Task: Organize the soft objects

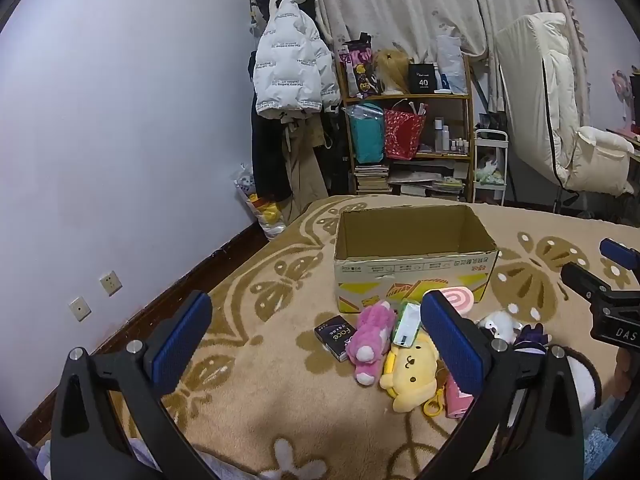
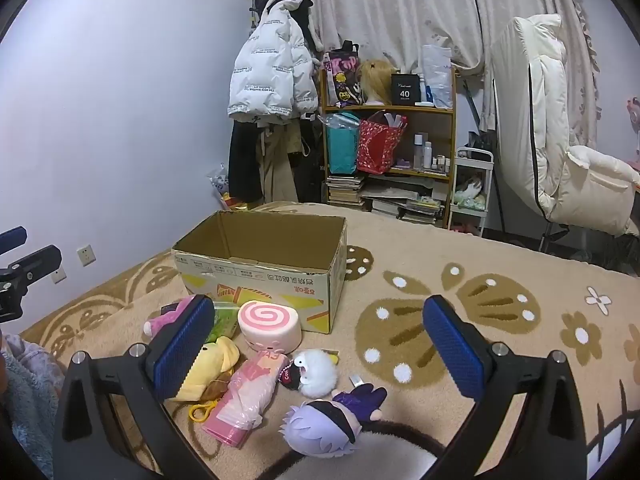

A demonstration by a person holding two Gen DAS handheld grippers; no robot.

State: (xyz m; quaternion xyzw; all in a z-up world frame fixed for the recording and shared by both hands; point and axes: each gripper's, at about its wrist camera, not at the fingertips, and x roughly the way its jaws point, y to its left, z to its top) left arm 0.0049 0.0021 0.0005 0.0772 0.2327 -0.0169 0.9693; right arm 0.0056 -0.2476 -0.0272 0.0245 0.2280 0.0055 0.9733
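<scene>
An open cardboard box (image 1: 416,258) (image 2: 256,268) stands on the patterned blanket, nothing visible inside. In front of it lie a pink plush (image 1: 370,340), a yellow dog plush (image 1: 410,372) (image 2: 210,368), a pink swirl cushion (image 2: 270,326) (image 1: 456,298), a white fluffy toy (image 2: 316,372) (image 1: 498,324) and a lilac-haired doll (image 2: 326,426). My left gripper (image 1: 320,356) hovers open over the blanket, its right finger above the yellow plush. My right gripper (image 2: 320,354) is open above the white toy and doll. Neither holds anything.
A dark "face" packet (image 1: 334,336), a green pack (image 1: 408,322) and a pink folded umbrella (image 2: 244,396) lie among the toys. Behind the bed stand a shelf (image 1: 412,132), hung coats (image 1: 294,68) and a white chair (image 2: 560,152). A wall runs along the left.
</scene>
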